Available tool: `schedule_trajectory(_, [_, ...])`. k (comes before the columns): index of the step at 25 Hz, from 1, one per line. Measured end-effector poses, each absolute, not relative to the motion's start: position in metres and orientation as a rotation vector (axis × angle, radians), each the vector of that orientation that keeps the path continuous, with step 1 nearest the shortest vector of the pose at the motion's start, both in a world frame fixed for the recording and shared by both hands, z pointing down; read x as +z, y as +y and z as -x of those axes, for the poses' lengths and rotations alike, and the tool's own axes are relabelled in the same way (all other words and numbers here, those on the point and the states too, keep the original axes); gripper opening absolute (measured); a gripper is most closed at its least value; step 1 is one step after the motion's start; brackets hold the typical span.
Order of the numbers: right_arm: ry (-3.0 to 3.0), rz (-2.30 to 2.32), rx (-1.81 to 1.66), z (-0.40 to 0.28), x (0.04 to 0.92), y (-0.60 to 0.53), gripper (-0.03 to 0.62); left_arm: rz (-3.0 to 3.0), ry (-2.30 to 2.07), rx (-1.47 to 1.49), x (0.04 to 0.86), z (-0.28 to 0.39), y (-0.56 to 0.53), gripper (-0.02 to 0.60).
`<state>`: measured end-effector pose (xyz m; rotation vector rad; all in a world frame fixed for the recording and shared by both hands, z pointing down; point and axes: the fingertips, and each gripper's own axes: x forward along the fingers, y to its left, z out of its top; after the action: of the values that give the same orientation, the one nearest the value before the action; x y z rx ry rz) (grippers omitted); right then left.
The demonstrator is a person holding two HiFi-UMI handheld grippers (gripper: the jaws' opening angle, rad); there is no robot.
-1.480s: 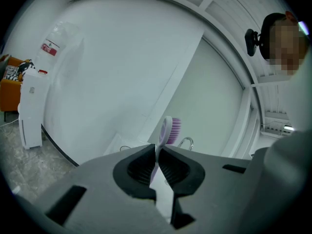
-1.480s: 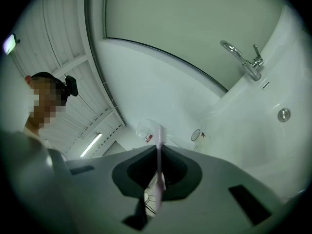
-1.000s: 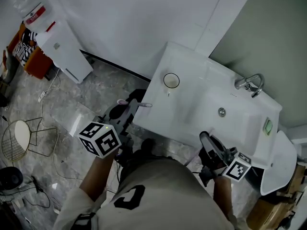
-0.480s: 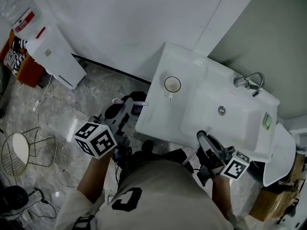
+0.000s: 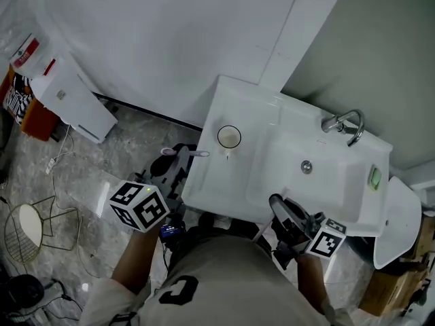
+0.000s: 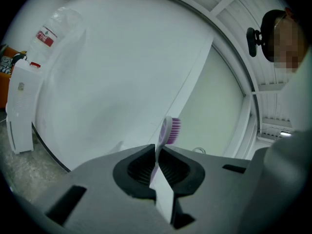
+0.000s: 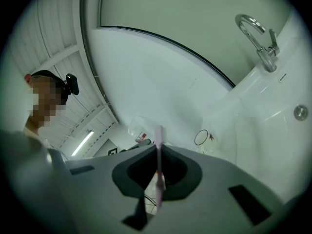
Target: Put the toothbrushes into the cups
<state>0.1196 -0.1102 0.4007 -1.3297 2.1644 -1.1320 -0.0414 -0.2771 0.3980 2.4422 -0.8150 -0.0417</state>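
At the left, off the edge of the sink, the left gripper (image 6: 158,152) has its fingers (image 6: 134,167) closed tight on the handle of a purple toothbrush (image 6: 170,129). The left gripper view shows the bristled head standing up past the fingertips. The grip sits low on the handle, probably so that a long free length can reach over a rim. In the head view this brush lies roughly level and points toward the cup (image 5: 229,147), which stands upright and empty on the sink's flat surface (image 5: 217,178), near its left end. The brush tip is near the cup but not yet over it, so no brush is in. Only this one cup shows, though the task speaks of cups. It stands clear of the basin (image 5: 326,189), most likely so it stays steady and can be reached from the front. Further right, at the front edge of the sink, the right gripper (image 7: 158,147) is likewise clamped, fingers (image 7: 183,172) together on a pink toothbrush (image 7: 158,135) held by its thin stem. Its own view looks across the basin to the cup, well apart, which suggests it waits its turn. The tap (image 5: 342,123) stands at the far right, out of either brush's way.
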Motion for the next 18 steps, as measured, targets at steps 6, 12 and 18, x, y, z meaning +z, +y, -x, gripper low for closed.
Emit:
schedule_trajectory(6, [2.182,1.299,-1.150,-0.146,0.399,-0.119,0.009,-2.437,-0.832,0.015,0.405,0.003,-0.289,0.032])
schedule_trajectory(12, [2.129,1.323,-1.183,-0.172,0.410,-0.118,0.009,-2.431,-0.875,0.121,0.440,-0.029,-0.311,0.032])
schedule_trajectory(18, [2.100,1.338,-1.206,-0.188,0.417,-0.120,0.009,-2.388,-0.917,0.211,0.479,-0.043,-0.329,0.032])
